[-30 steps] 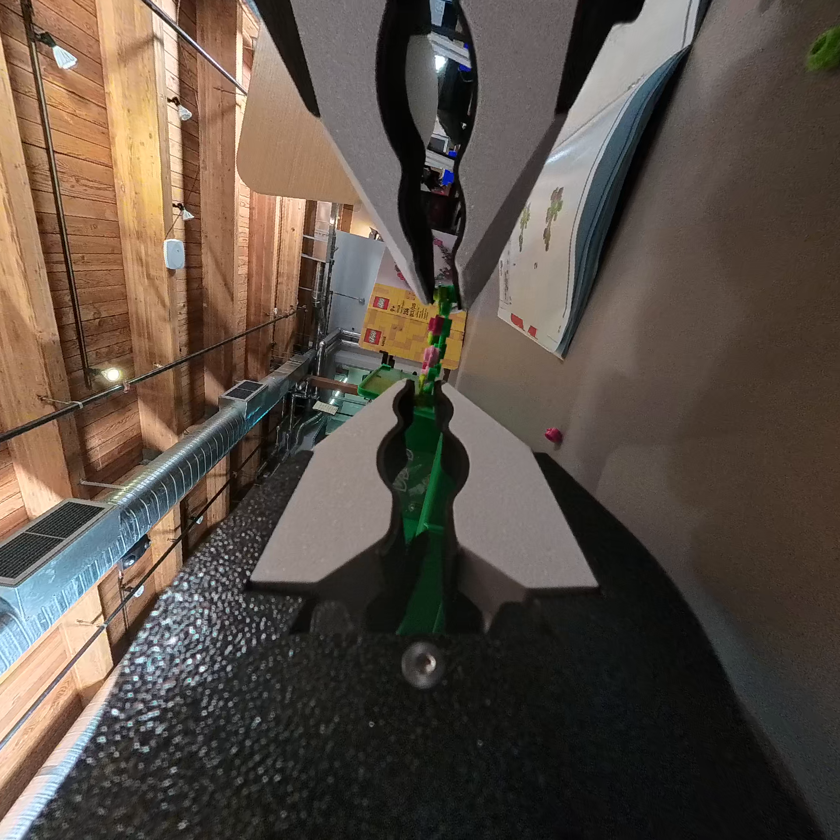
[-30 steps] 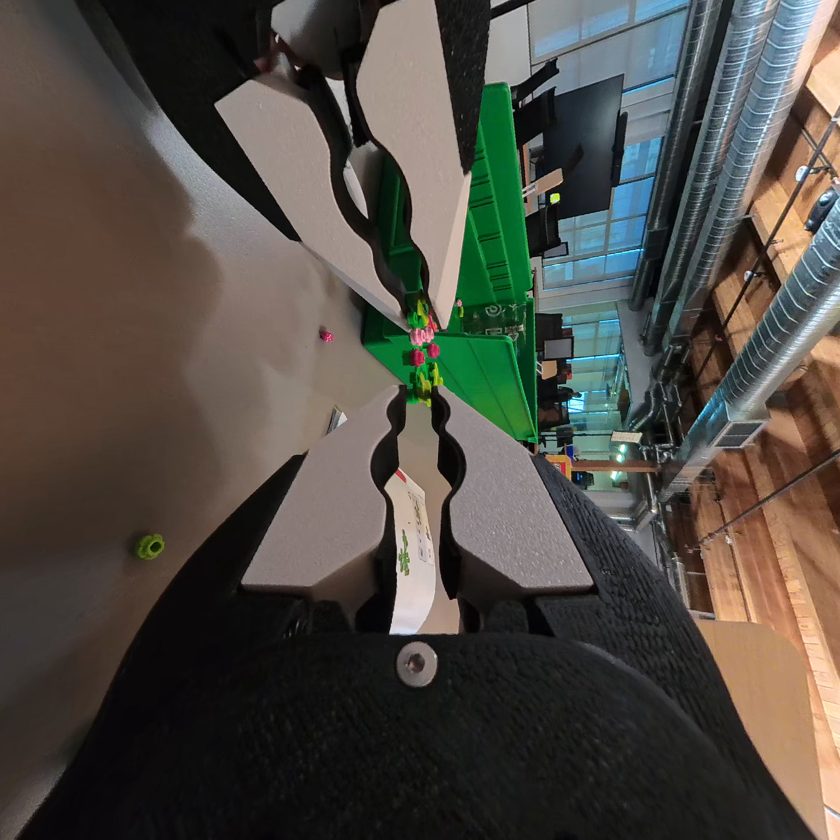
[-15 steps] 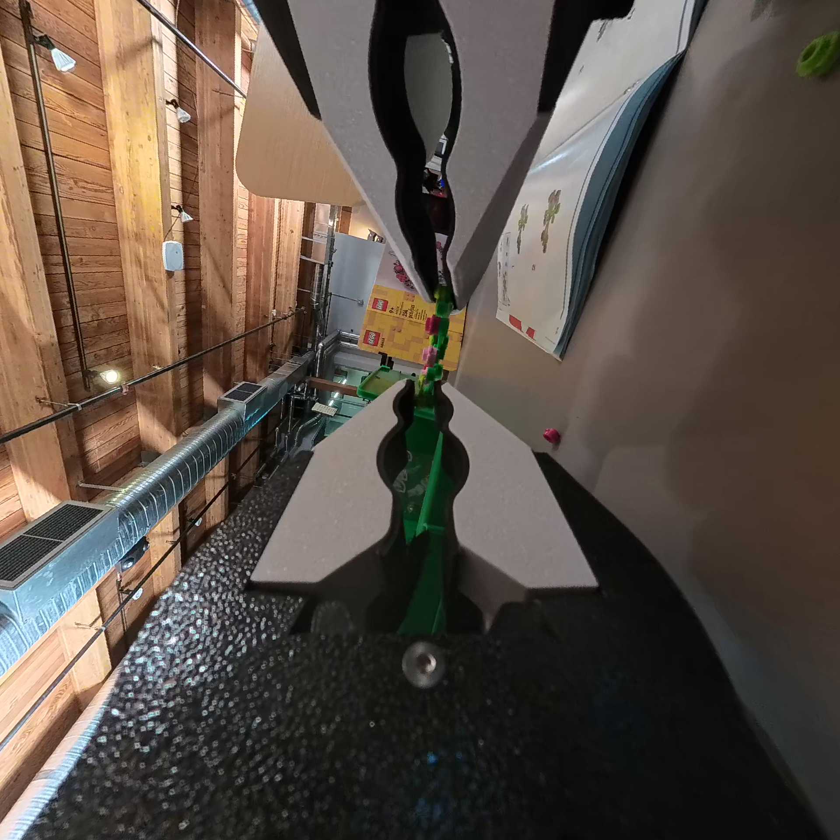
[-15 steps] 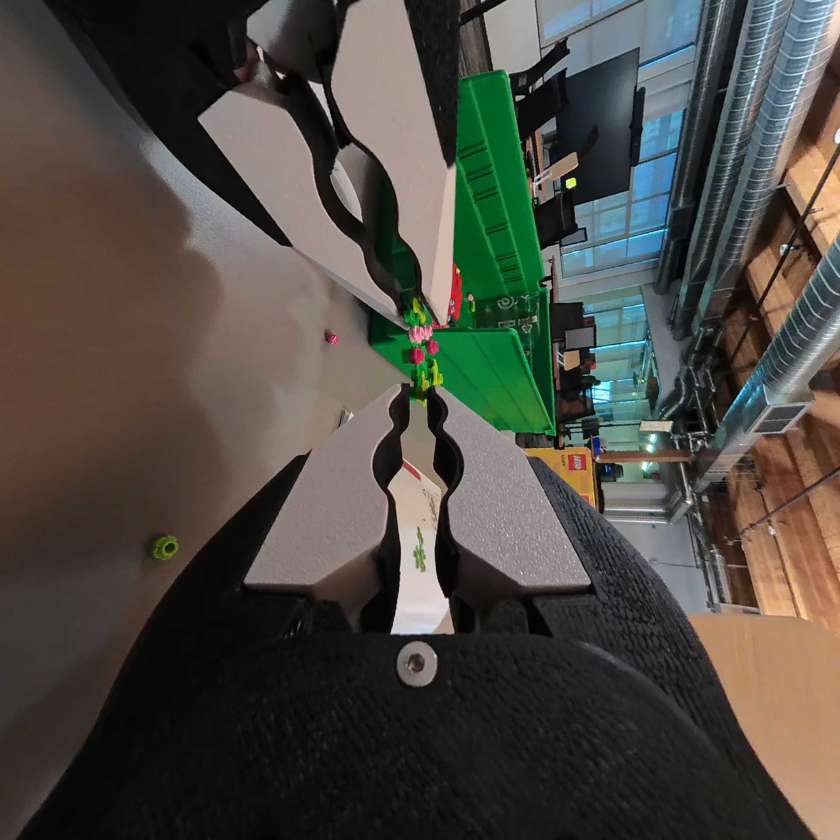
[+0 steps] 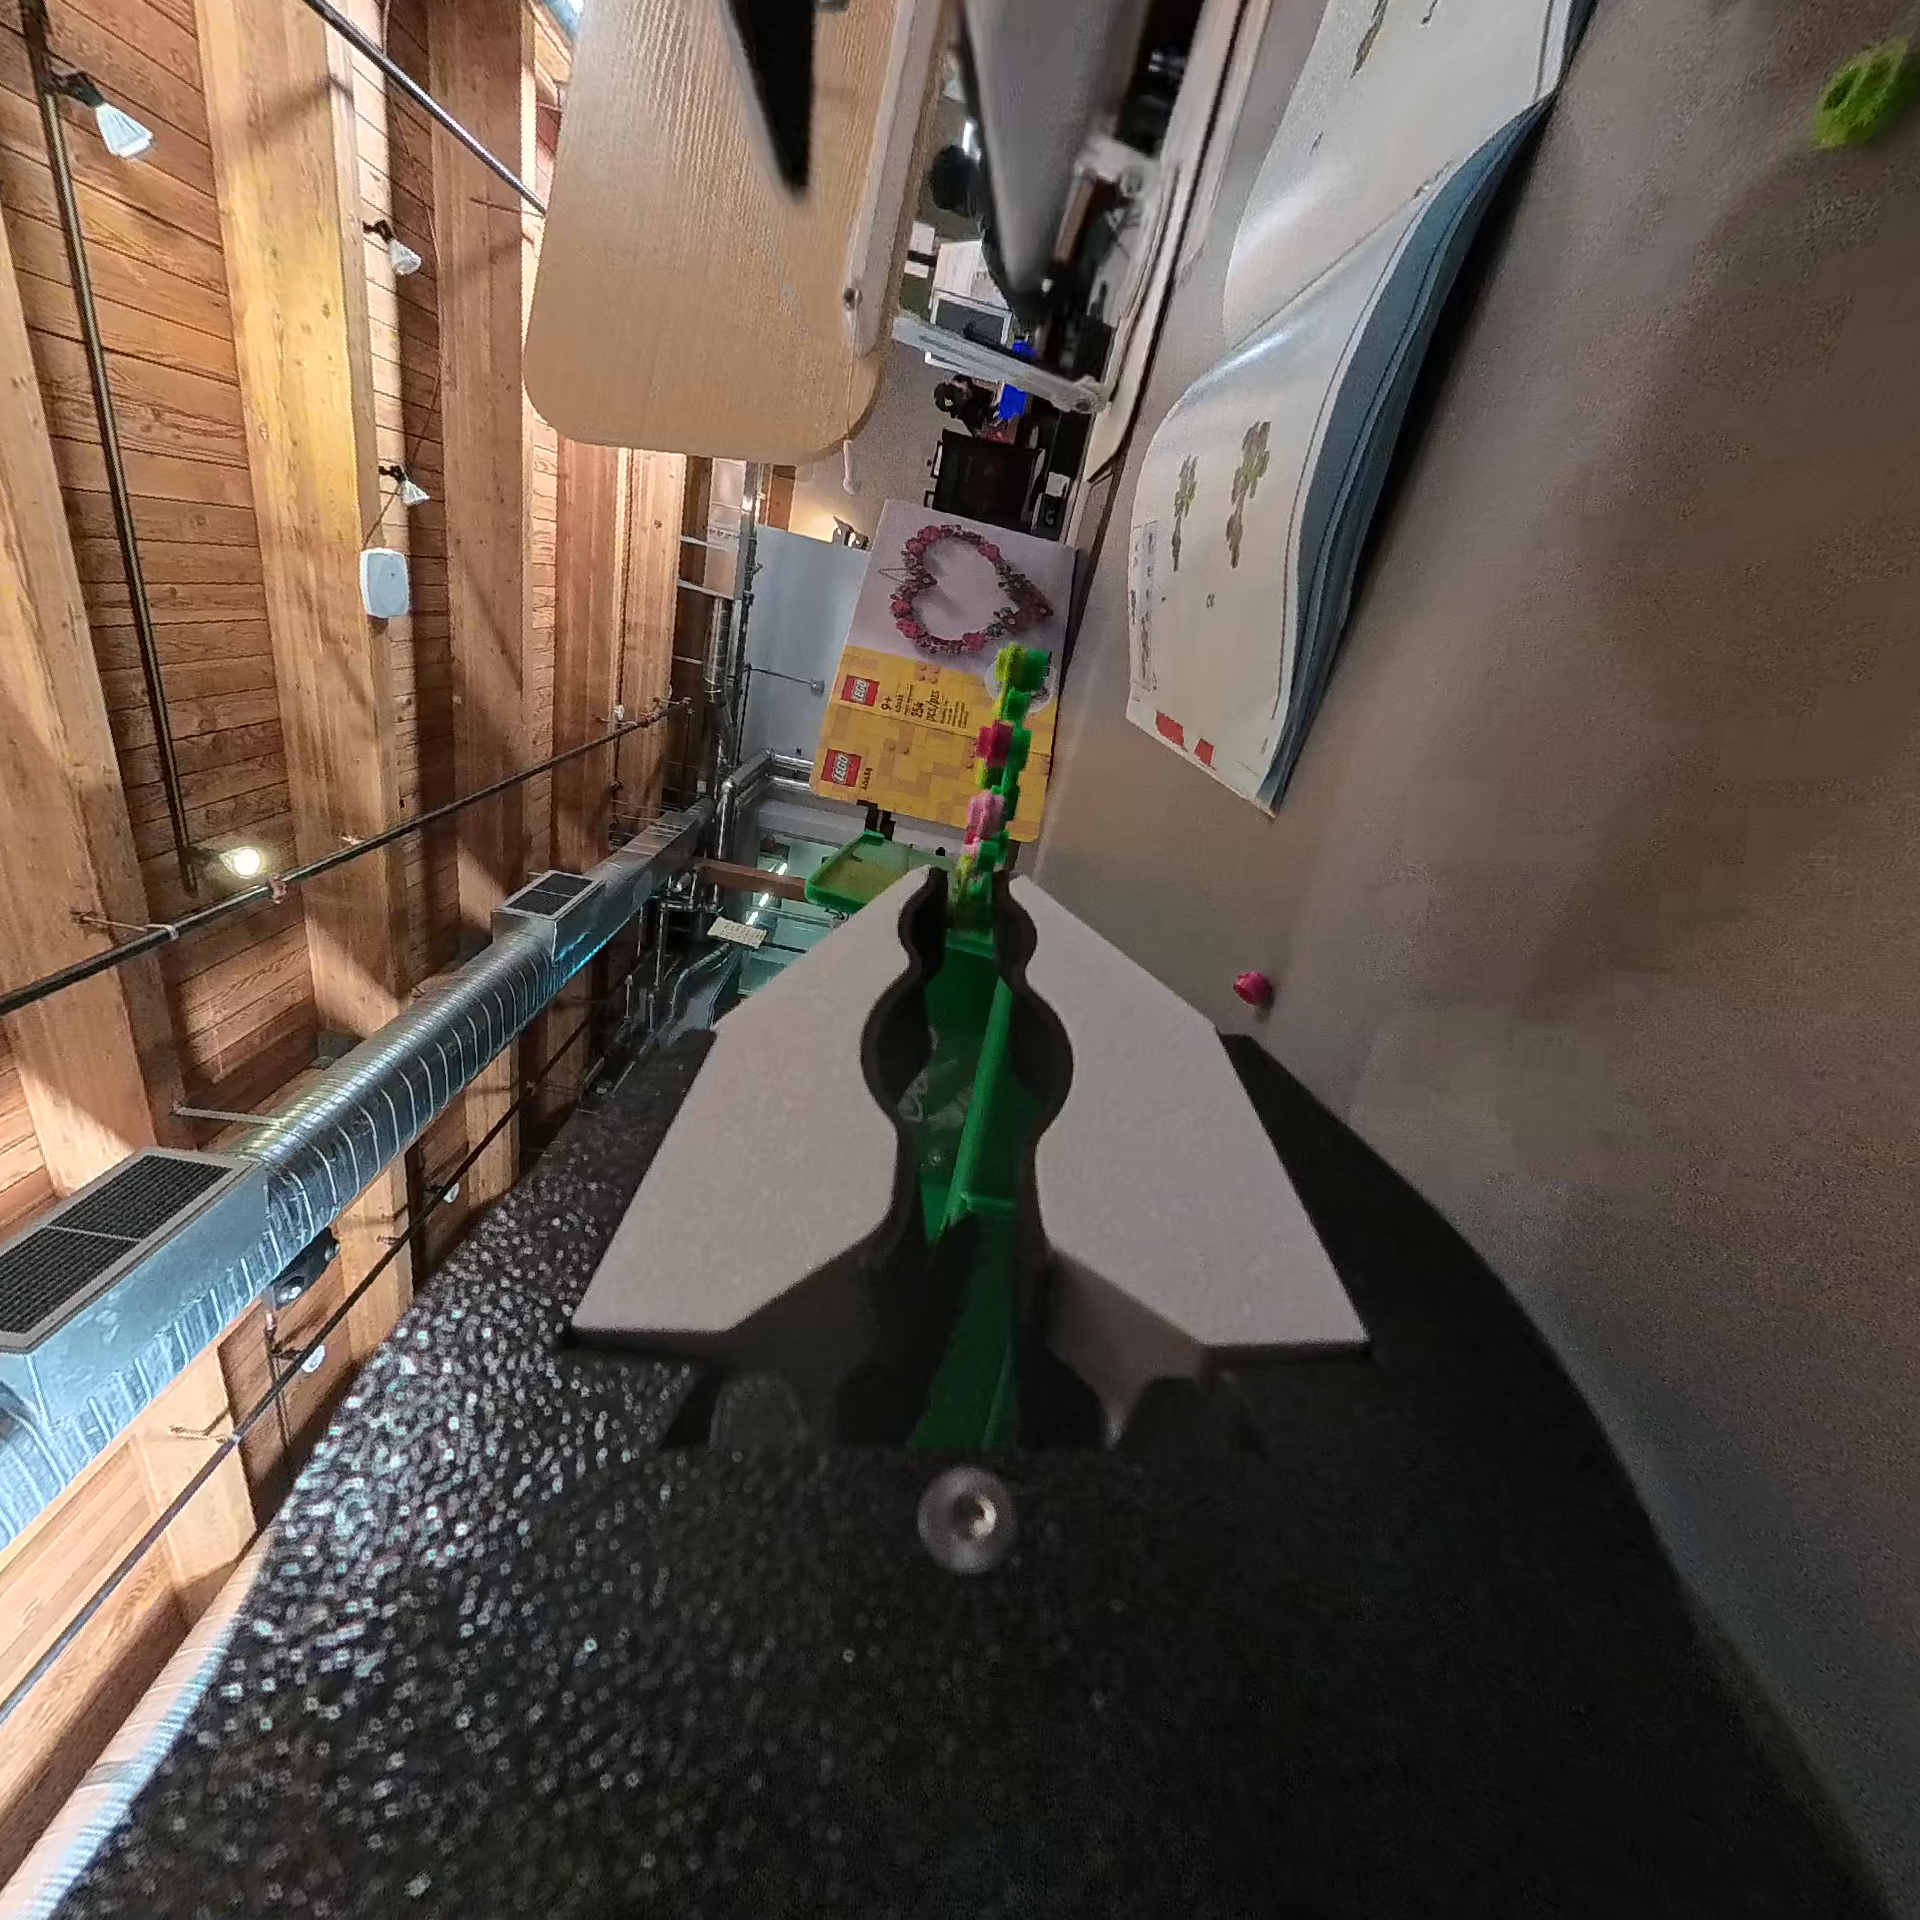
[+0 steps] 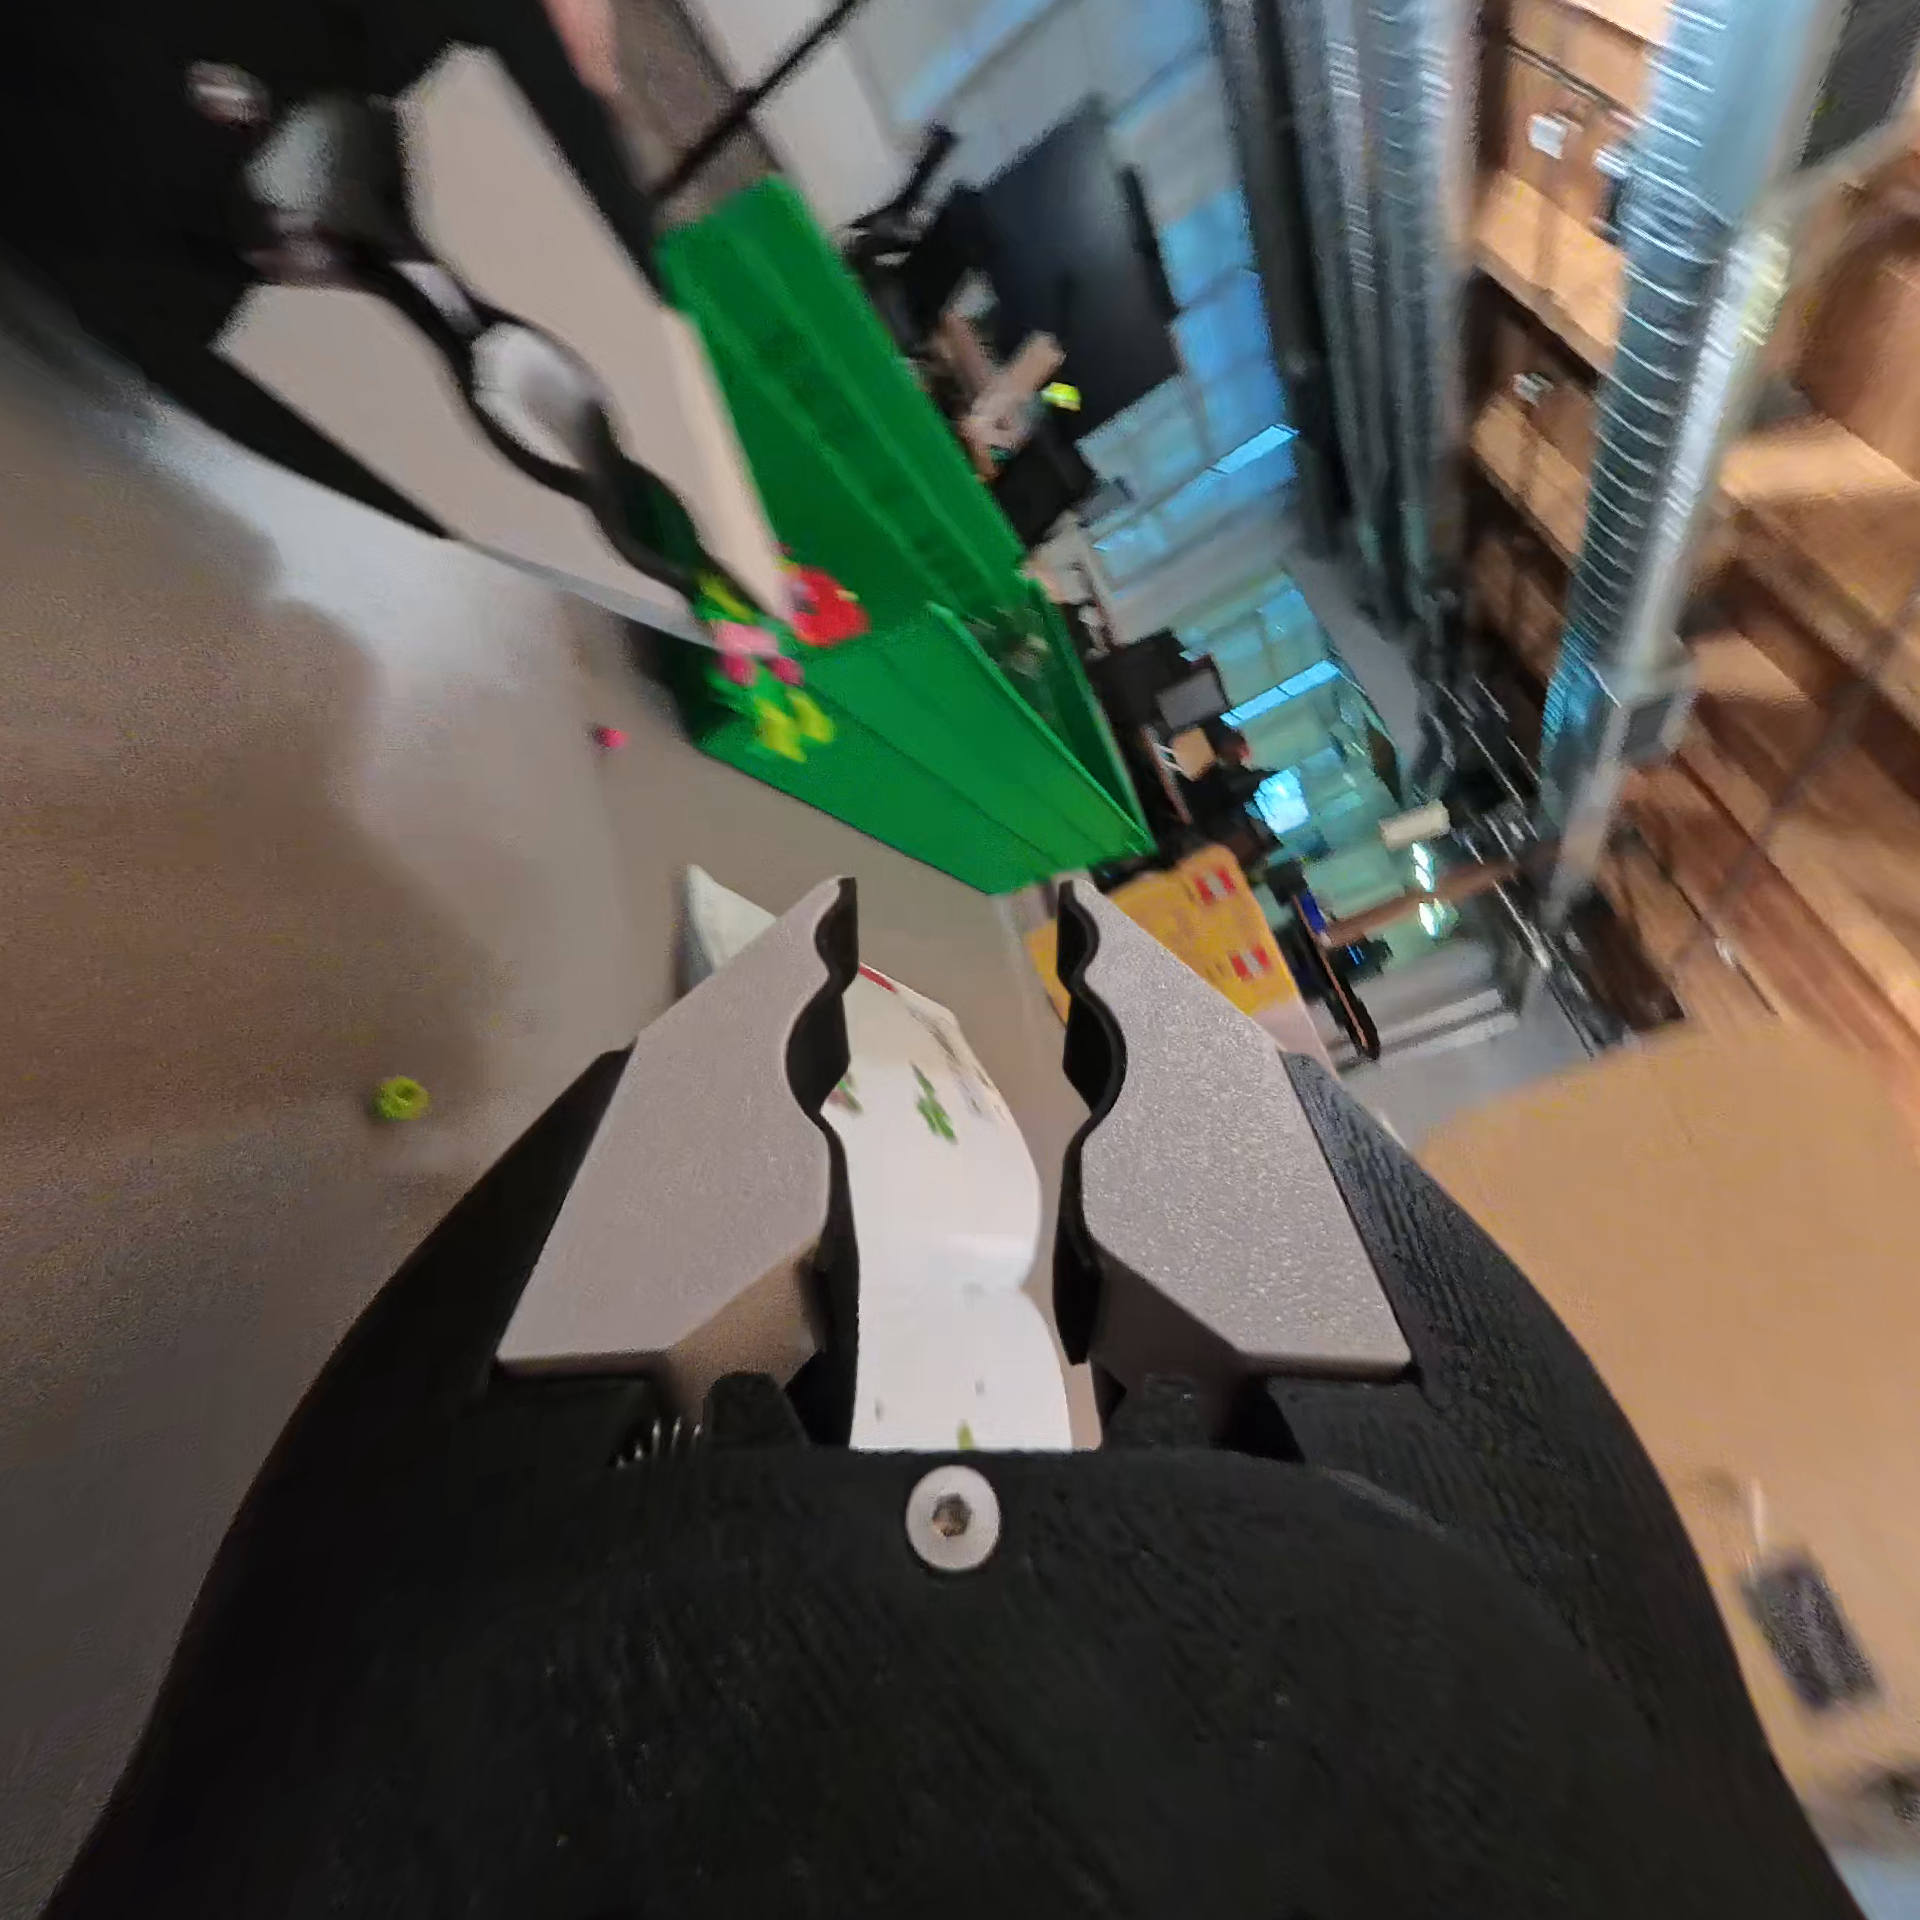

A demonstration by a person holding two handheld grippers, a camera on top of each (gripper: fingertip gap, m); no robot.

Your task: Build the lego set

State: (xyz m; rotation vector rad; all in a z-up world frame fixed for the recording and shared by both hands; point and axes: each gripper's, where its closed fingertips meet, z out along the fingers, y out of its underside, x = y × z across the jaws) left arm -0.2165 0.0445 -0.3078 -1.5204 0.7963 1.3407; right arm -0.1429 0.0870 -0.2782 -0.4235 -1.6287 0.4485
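Observation:
My left gripper [image 5: 971,883] is shut on the lower end of a green Lego stem [image 5: 1003,748] that carries pink and lime flower pieces. The stem sticks out free beyond the fingertips. My right gripper [image 6: 956,902] is open and empty, drawn back from the stem. In the blurred right wrist view the left gripper [image 6: 743,613] holds the stem [image 6: 758,665] at the upper left. One of the right gripper's fingers [image 5: 1023,125] shows at the top of the left wrist view, apart from the stem.
An open instruction booklet [image 5: 1299,520] [image 6: 935,1143] lies on the grey table [image 5: 1558,935]. A loose lime piece [image 6: 400,1098] [image 5: 1860,88] and a loose pink piece [image 5: 1252,987] [image 6: 608,736] lie on it. A green tray [image 6: 883,675] and the yellow set box [image 5: 935,727] stand behind.
My right gripper has opened, let go of the stem's far end and pulled back and away. My left gripper still holds the stem in the same place.

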